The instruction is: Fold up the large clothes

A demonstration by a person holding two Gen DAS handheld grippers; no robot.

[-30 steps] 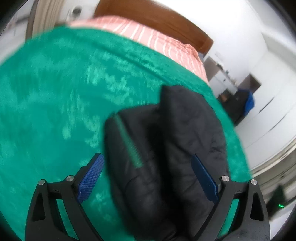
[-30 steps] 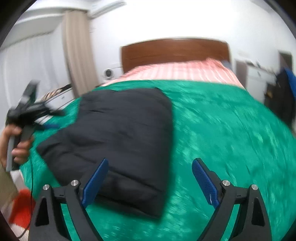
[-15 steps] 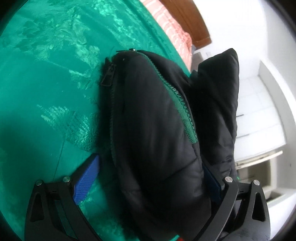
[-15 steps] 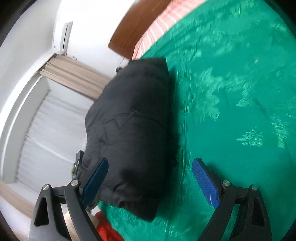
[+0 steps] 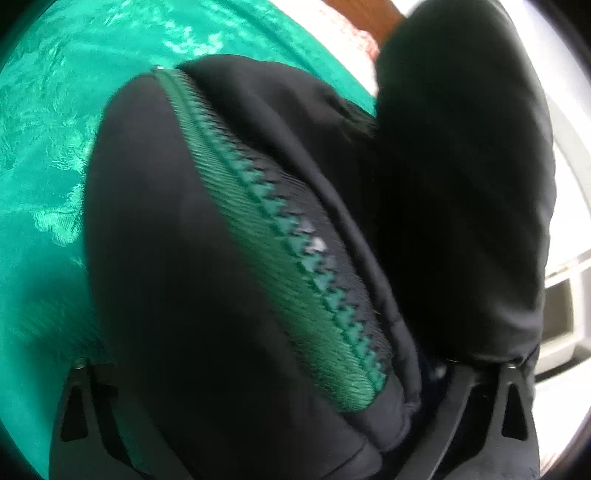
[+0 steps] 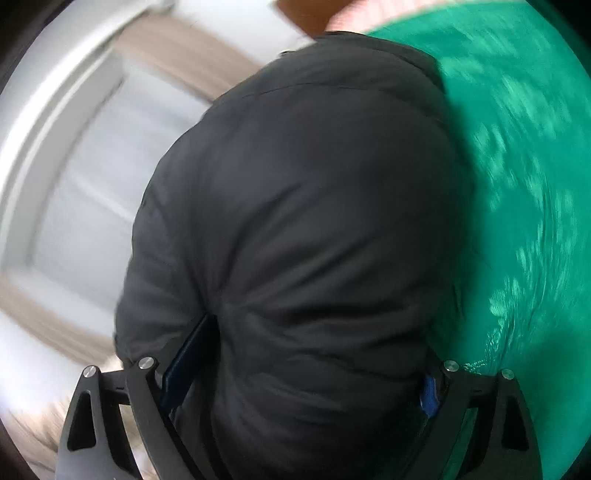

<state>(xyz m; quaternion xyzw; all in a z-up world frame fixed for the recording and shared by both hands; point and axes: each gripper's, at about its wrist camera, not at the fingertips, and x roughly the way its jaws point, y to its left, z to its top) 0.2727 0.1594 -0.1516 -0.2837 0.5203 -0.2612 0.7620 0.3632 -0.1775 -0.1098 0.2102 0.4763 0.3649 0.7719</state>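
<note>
A black padded jacket [image 5: 177, 258] with a green zipper [image 5: 295, 266] lies folded on the green bedspread [image 5: 48, 147]. In the left wrist view its thick fold fills the gap of my left gripper [image 5: 295, 354], whose jaws are closing; the fabric bulges over both fingers and hides the pads. In the right wrist view the other end of the jacket [image 6: 314, 184] sits between the wide-spread jaws of my right gripper [image 6: 310, 369]. Its left blue pad [image 6: 188, 358] dents the fabric, and a sliver of the right pad [image 6: 428, 395] shows.
The bedspread [image 6: 535, 184] runs off to the right of the jacket. A brown headboard [image 6: 295, 14] and beige curtains [image 6: 192, 55] stand behind it. White cabinets [image 5: 565, 314] line the wall on the right of the left wrist view.
Both grippers have come down and pushed in onto the jacket, which now fills each view. The right gripper swung over from bare bedspread so the jacket lies between its jaws.
</note>
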